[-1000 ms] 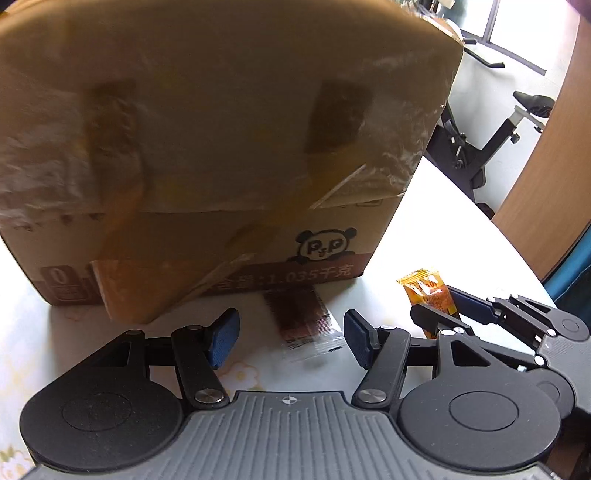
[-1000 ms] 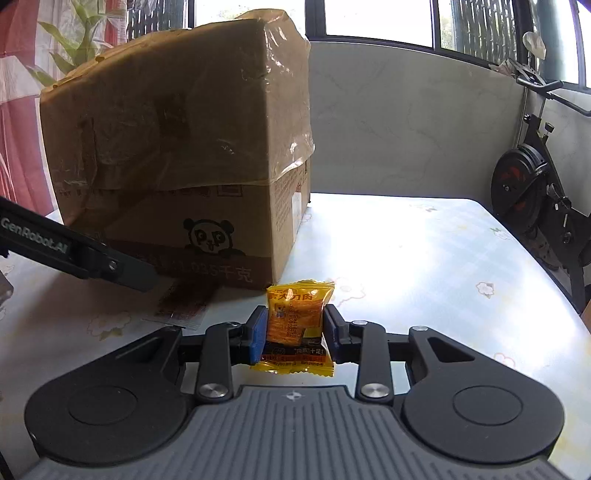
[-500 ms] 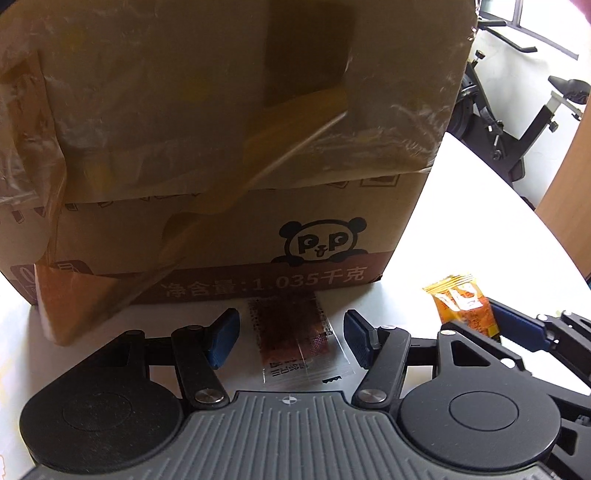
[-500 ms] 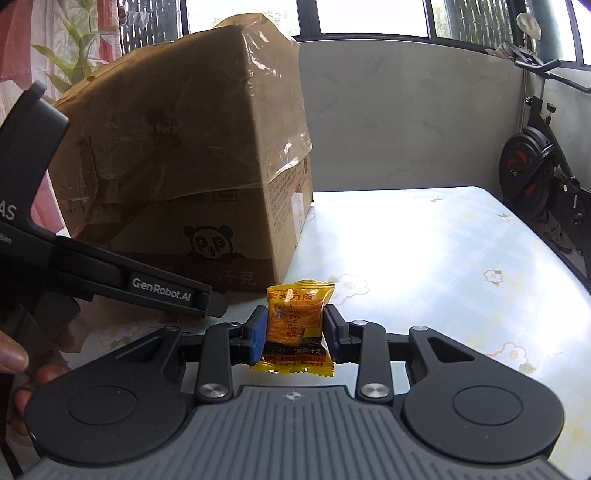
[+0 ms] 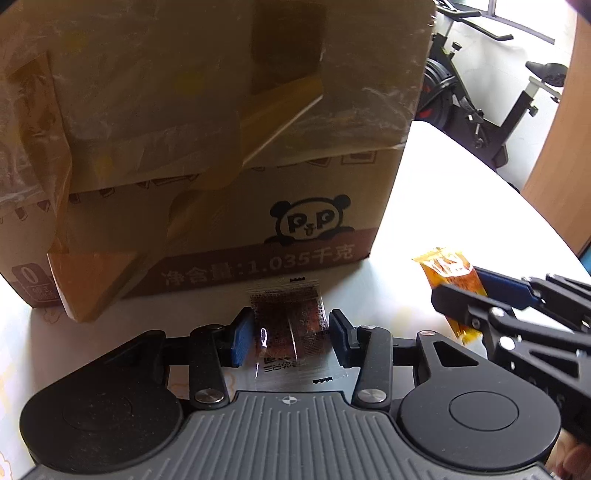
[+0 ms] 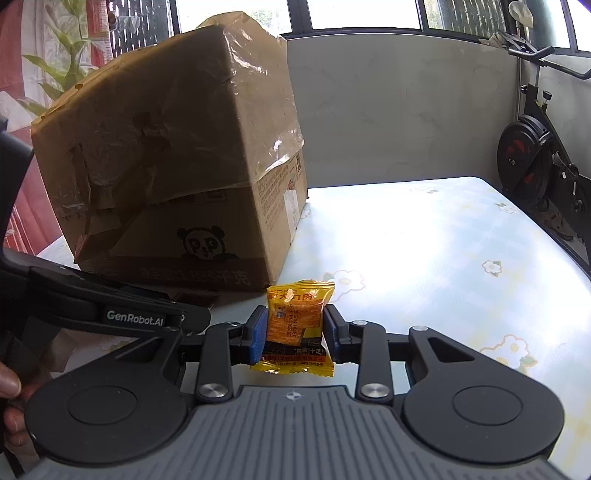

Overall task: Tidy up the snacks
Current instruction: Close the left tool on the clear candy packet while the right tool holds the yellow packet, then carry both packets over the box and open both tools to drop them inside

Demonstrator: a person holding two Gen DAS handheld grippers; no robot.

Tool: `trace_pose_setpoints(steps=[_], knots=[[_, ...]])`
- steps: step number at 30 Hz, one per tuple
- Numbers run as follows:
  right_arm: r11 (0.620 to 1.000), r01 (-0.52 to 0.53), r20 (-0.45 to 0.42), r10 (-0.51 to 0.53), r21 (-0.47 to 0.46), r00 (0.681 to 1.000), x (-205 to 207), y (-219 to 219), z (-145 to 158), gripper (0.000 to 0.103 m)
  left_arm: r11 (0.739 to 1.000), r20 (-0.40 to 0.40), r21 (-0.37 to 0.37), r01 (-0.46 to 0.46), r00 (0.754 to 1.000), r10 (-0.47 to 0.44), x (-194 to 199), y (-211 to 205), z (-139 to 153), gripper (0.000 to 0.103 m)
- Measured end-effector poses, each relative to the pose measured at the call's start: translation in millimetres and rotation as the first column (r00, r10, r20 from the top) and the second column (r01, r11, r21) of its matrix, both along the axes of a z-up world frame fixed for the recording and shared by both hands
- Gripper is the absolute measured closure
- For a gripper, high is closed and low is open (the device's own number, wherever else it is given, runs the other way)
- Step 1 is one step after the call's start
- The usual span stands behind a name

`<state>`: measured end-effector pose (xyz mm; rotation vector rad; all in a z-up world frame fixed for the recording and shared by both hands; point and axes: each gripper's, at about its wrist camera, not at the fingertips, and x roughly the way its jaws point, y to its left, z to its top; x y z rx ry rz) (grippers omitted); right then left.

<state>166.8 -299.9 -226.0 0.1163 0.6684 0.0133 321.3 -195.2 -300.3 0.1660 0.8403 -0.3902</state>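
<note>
While left tool (image 5: pixel 291 338) is closing around brown snack packet (image 5: pixel 286 317) lying flat on worktop (image 5: pixel 461 206) near cardboard box (image 5: pixel 221 147), pads not yet pressing: thin wrapper risking slipping out. Right tool (image 6: pixel 294 334) is pinching orange snack packet (image 6: pixel 297 321); weak hold risking drop.

A table (image 6: pixel 424 236) with a pale cloth printed with small white flowers fills the middle of the right wrist view, and bright daylight glares off it. Behind it runs a low, plain grey wall (image 6: pixel 388 110), topped along the upper edge of the frame by dark-framed windows (image 6: pixel 362 11). A black exercise bike (image 6: pixel 532 162) stands at the right edge. Green plant leaves (image 6: pixel 62 62) and a red curtain (image 6: pixel 22 206) show at the upper left. In the left wrist view a wooden panel (image 5: pixel 565 140) rises at the far right.
</note>
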Motion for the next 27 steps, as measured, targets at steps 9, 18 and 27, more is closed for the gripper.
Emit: trace_pose_setpoints(steps=[9, 18, 27], knots=[[1.0, -0.007, 0.001, 0.007, 0.0, 1.0, -0.4, 0.2, 0.5, 0.069, 0.999, 0.012, -0.003, 0.033, 0.999, -0.033, -29.9, 15.6, -5.2, 0.057], [1.0, -0.023, 0.015, 0.023, -0.016, 1.0, -4.8, 5.0, 0.8, 0.069, 0.997, -0.002, -0.07, -0.016, 1.0, 0.015, -31.2, 39.9, 0.3, 0.057], [0.999, -0.029, 0.023, 0.03, -0.039, 0.999, -8.8, 9.5, 1.8, 0.069, 0.996, 0.05, -0.092, 0.022, 0.999, -0.017, -43.1, 47.6, 14.9, 0.057]])
